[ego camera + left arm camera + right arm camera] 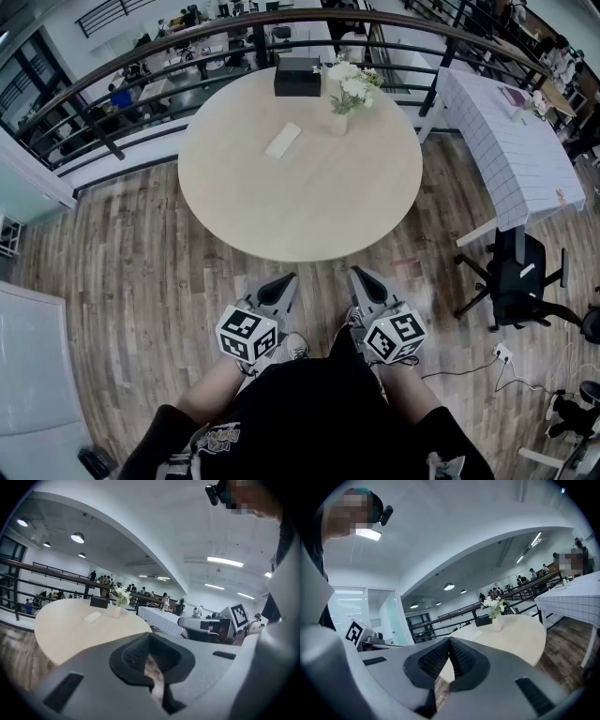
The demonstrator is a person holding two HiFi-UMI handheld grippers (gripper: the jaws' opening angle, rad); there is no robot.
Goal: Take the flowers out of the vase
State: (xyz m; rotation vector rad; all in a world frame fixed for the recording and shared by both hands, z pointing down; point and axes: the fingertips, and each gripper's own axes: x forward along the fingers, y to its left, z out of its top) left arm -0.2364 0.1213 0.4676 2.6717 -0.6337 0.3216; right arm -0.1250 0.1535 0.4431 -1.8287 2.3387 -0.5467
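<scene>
White flowers [351, 84] stand upright in a small white vase [338, 122] near the far edge of a round light-wood table [300, 197]. The flowers [122, 595] and vase [116, 611] show far off in the left gripper view, and the flowers [494, 604] in the vase [497, 623] show in the right gripper view. My left gripper [284, 282] and right gripper [361, 275] are held close to my body, short of the table's near edge. Both are shut with nothing between their jaws.
A black box [297, 76] sits at the table's far edge beside the vase, and a flat white object [283, 140] lies left of it. A railing [234, 47] runs behind the table. A white-clothed table [511, 141] and a black chair [520, 277] stand to the right.
</scene>
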